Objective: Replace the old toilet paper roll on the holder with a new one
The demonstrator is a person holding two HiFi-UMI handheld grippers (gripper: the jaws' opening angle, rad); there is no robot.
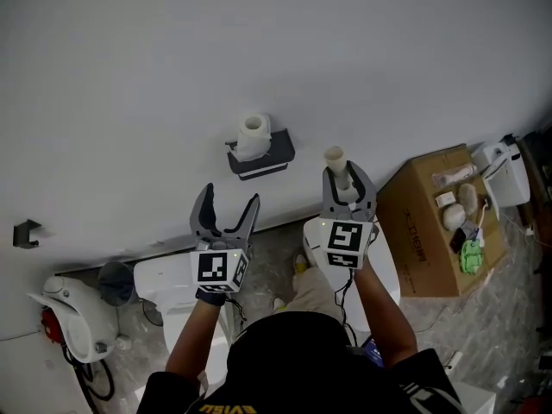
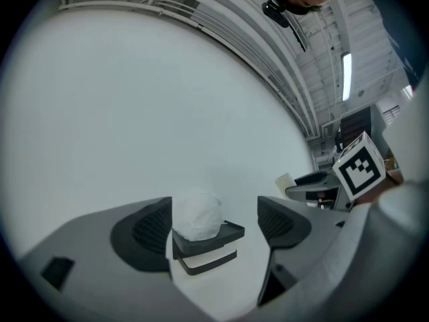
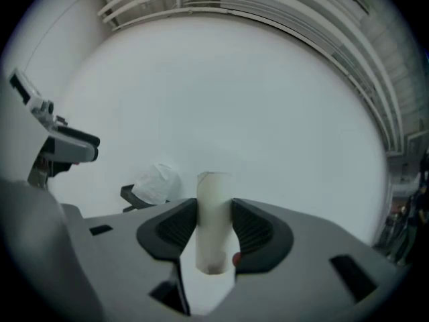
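Note:
A dark wall holder (image 1: 263, 159) (image 2: 208, 241) carries a white toilet paper roll (image 1: 254, 136) (image 2: 196, 216) (image 3: 155, 184) standing on its shelf top. My left gripper (image 1: 226, 215) (image 2: 213, 227) is open in front of the holder, nothing between its jaws, apart from the roll. My right gripper (image 1: 348, 185) (image 3: 214, 228) is shut on an empty cardboard tube (image 1: 337, 166) (image 3: 214, 221), held upright to the right of the holder. The tube's top end (image 2: 285, 180) pokes past the jaws.
A white wall fills the background. Below are a white toilet (image 1: 164, 279), a cardboard box (image 1: 425, 222) with small items on top, a white device (image 1: 507, 172) at the right and a white-and-red appliance (image 1: 73, 317) at the lower left.

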